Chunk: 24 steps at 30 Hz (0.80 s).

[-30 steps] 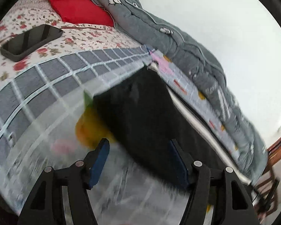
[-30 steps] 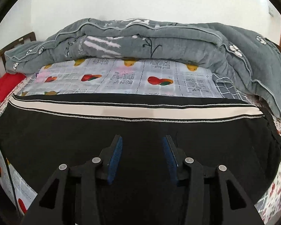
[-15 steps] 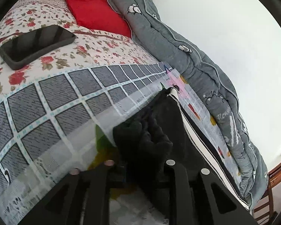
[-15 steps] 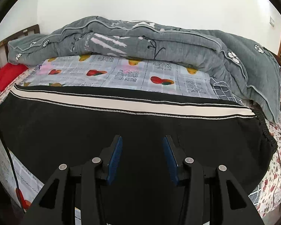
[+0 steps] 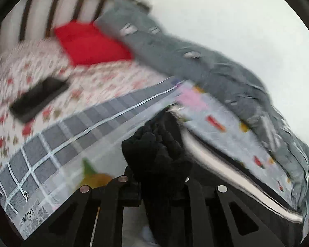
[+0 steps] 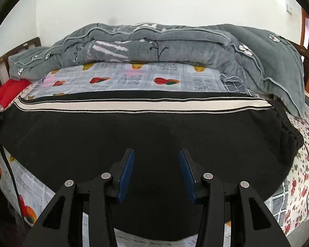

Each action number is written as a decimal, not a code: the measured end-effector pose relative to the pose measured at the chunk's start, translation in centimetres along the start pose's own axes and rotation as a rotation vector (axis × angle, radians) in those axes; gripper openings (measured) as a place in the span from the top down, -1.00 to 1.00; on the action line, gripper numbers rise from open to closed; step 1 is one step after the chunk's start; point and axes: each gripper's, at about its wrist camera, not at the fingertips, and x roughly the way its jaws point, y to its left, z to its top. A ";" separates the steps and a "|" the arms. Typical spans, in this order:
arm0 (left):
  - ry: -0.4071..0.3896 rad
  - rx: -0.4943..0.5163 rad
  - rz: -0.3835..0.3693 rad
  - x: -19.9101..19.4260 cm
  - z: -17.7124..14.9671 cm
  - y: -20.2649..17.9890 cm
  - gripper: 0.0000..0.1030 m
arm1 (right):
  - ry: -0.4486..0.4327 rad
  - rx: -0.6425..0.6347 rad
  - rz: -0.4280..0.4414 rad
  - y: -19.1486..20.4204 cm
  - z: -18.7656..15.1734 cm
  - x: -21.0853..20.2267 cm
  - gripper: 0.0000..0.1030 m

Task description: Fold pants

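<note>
Black pants (image 6: 154, 127) with a white side stripe (image 6: 142, 106) lie flat across the bed. My left gripper (image 5: 156, 177) is closing on one end of the pants (image 5: 154, 150); the cloth is bunched between its pads and raised off the sheet. In the blurred left wrist view the rest of the garment trails away to the right. My right gripper (image 6: 156, 164) hovers open just above the middle of the black cloth, its blue pads (image 6: 126, 170) apart with nothing pinched.
A rolled grey quilt (image 6: 175, 43) lines the far side of the bed against the wall. A red pillow (image 5: 88, 43) and a flat black object (image 5: 39, 98) lie near the slatted headboard (image 5: 51, 6). A dark cable (image 6: 8, 164) hangs at the bed's left edge.
The left gripper's jaws closed on the end of the pants and lifted it, bunching the cloth. The right gripper slid a little sideways over the pants, still open.
</note>
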 end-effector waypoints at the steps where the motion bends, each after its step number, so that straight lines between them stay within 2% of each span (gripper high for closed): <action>1: -0.032 0.052 -0.002 -1.3 0.1 -2.1 0.72 | -0.006 0.002 -0.001 -0.4 -0.2 -0.2 0.13; 3: -0.065 0.123 -0.043 -2.9 -0.1 -5.4 0.72 | -0.016 0.016 0.010 -1.6 -0.5 -0.4 0.13; 6: -0.069 0.225 -0.185 -4.9 -1.4 -11.5 0.72 | -0.022 0.052 0.033 -3.2 -0.9 -0.5 0.13; 9: -0.048 0.353 -0.246 -5.8 -4.5 -18.2 0.72 | -0.039 0.071 0.021 -4.6 -1.4 -1.1 0.13; 12: -0.019 0.497 -0.327 -6.0 -9.1 -24.4 0.72 | -0.052 0.077 0.002 -5.8 -1.7 -1.8 0.13; 16: 0.076 0.613 -0.417 -5.8 -16.5 -29.9 0.72 | -0.064 0.083 -0.023 -7.3 -2.2 -3.0 0.13; 20: 0.220 0.642 -0.545 -5.8 -23.5 -33.0 0.72 | -0.063 0.105 -0.043 -9.0 -3.1 -3.7 0.13; 24: 0.234 0.706 -0.471 -5.5 -27.2 -34.4 0.72 | -0.027 0.132 -0.056 -10.1 -4.1 -3.4 0.13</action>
